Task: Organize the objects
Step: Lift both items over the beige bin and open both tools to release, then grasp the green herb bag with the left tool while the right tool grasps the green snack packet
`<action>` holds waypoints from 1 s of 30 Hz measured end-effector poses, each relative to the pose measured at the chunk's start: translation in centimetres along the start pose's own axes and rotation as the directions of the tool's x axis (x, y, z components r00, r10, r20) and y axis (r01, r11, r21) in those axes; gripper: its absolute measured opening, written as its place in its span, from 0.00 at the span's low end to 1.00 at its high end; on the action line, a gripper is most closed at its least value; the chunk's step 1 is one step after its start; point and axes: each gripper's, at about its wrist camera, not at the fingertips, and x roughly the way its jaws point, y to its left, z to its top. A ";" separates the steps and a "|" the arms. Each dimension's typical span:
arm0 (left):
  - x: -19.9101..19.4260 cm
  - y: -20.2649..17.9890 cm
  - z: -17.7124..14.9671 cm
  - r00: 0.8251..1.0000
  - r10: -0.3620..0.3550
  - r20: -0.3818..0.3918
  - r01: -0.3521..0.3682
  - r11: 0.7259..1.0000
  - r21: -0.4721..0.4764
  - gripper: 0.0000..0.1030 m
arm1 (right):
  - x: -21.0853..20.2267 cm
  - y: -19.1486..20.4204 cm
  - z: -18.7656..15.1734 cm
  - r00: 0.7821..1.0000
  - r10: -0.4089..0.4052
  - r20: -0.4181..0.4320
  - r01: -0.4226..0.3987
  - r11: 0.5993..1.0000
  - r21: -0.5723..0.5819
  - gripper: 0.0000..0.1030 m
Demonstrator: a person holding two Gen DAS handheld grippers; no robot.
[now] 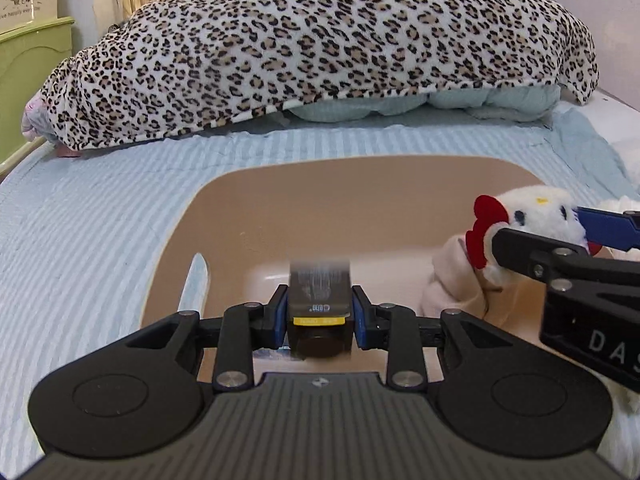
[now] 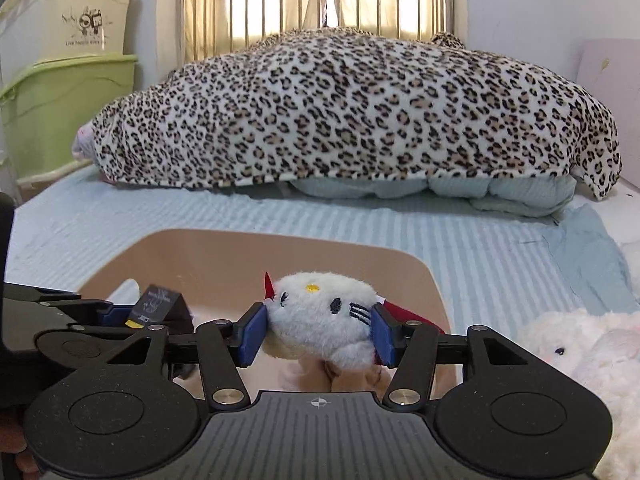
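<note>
Basin (image 1: 280, 216), tan plastic and rounded at the corners, lies on the striped blue bed (image 1: 100, 208) just ahead of and below both grippers, and it looks to be where the things are being gathered. Left gripper (image 1: 319, 316) has its blue-padded fingers (image 1: 280, 316) closed narrow on a small dark box (image 1: 319, 292) with a yellow strip near its lower end; the box's long axis runs forward, along the fingers, and its far end juts out over the basin's pale floor. Right gripper (image 2: 318, 330) has its fingers (image 2: 254, 332) set fairly wide, pressed against both sides of the head of a white plush cat (image 2: 320, 312) with a red bow. The head lies crosswise between the pads, face up, and the tan body hangs below it, hard to make out.

What the coming move turns on is height over the basin, I judge. Both loads are already inside the line of the rim: the box over the left part, the plush cat at the right side, close to the near right wall. So neither needs to travel sideways; a lowering and an opening of the fingers should do. The two grippers are close together, the right one's fingers crossing the right edge of the left wrist view, so dropping one load at a time would lessen the chance of a knock.

A second white plush toy (image 2: 580, 364) lies on the bed outside the basin, right of the right gripper, nearer that hand than the other. A leopard-print blanket (image 2: 352, 112) is heaped well beyond
</note>
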 end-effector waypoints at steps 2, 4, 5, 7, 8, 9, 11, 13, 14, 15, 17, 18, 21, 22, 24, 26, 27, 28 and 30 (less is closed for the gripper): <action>-0.6 0.2 -0.2 1.000 -0.004 0.009 0.004 1.000 0.008 0.45 | -0.7 0.2 -0.2 1.000 -0.011 0.014 0.011 1.000 -0.008 0.62; -1.5 0.3 -0.4 1.000 -0.004 0.019 0.003 1.000 0.022 0.72 | -1.7 0.4 -0.1 0.999 -0.020 0.034 0.021 0.999 -0.033 0.67; -2.3 0.4 -0.5 0.999 0.007 0.037 -0.008 1.000 0.029 0.80 | -2.2 0.4 0.0 0.999 -0.023 0.041 0.025 0.999 -0.046 0.70; -3.7 0.6 -0.8 0.998 0.026 0.064 -0.029 0.999 0.045 0.83 | -3.6 0.5 0.3 0.998 -0.020 0.053 0.023 0.998 -0.065 0.82; -4.3 0.8 -1.0 0.997 0.030 0.067 -0.033 0.998 0.047 0.85 | -4.4 0.5 0.3 0.998 -0.017 0.059 0.021 0.997 -0.072 0.85; -4.8 1.0 -1.0 0.997 0.031 0.067 -0.034 0.998 0.044 0.87 | -5.1 0.5 0.4 0.998 -0.016 0.065 0.021 0.997 -0.078 0.90; -5.9 1.6 -1.4 0.998 0.027 0.061 -0.029 0.999 0.028 0.92 | -6.6 0.5 0.3 0.997 -0.017 0.073 0.024 0.995 -0.094 0.96; -7.0 2.2 -1.9 0.998 0.012 0.057 -0.013 1.000 0.014 0.92 | -7.8 0.4 0.1 0.998 -0.012 0.065 0.019 0.993 -0.113 1.00; -7.5 2.5 -2.2 0.998 0.009 0.061 -0.009 1.000 0.007 0.92 | -8.3 0.4 -0.1 0.998 -0.011 0.057 0.018 0.992 -0.122 1.00; -8.0 2.7 -2.6 0.998 0.007 0.066 -0.007 1.000 0.005 0.92 | -8.6 0.4 -0.3 0.999 -0.010 0.046 0.016 0.991 -0.131 1.00; -8.7 2.9 -3.5 0.998 0.003 0.065 -0.005 1.000 0.017 0.92 | -9.2 0.4 -1.2 1.000 -0.004 0.015 0.007 0.988 -0.152 1.00; -9.0 2.9 -4.0 0.998 0.002 0.062 -0.004 1.000 0.027 0.92 | -9.4 0.4 -1.7 1.000 -0.002 -0.006 0.001 0.987 -0.162 1.00; -9.5 2.7 -5.4 0.999 -0.017 0.038 0.015 0.998 0.059 0.92 | -9.3 0.6 -3.7 0.997 0.009 -0.082 -0.024 0.982 -0.188 1.00; -9.5 2.6 -5.9 0.999 -0.024 0.025 0.022 0.997 0.070 0.92 | -9.1 0.6 -4.4 0.994 0.008 -0.106 -0.029 0.980 -0.195 1.00; -9.2 2.4 -6.8 0.999 -0.036 -0.003 0.036 0.995 0.090 0.92 | -8.6 0.7 -6.0 0.989 0.005 -0.149 -0.037 0.977 -0.209 1.00; -8.6 2.2 -7.7 0.999 -0.042 -0.030 0.045 0.993 0.111 0.92 | -8.0 0.8 -7.6 0.982 0.001 -0.187 -0.042 0.975 -0.217 1.00; -8.3 2.0 -8.1 0.998 -0.043 -0.042 0.048 0.992 0.121 0.92 | -7.7 0.8 -8.2 0.979 0.002 -0.203 -0.046 0.976 -0.215 1.00; -7.9 1.8 -8.4 0.998 -0.042 -0.050 0.048 0.990 0.129 0.92 | -7.4 0.8 -8.8 0.975 0.005 -0.222 -0.053 0.977 -0.209 1.00; -7.2 1.5 -9.3 0.997 -0.040 -0.062 0.049 0.987 0.153 0.92 | -6.6 0.6 -9.6 0.967 0.011 -0.255 -0.063 0.979 -0.194 1.00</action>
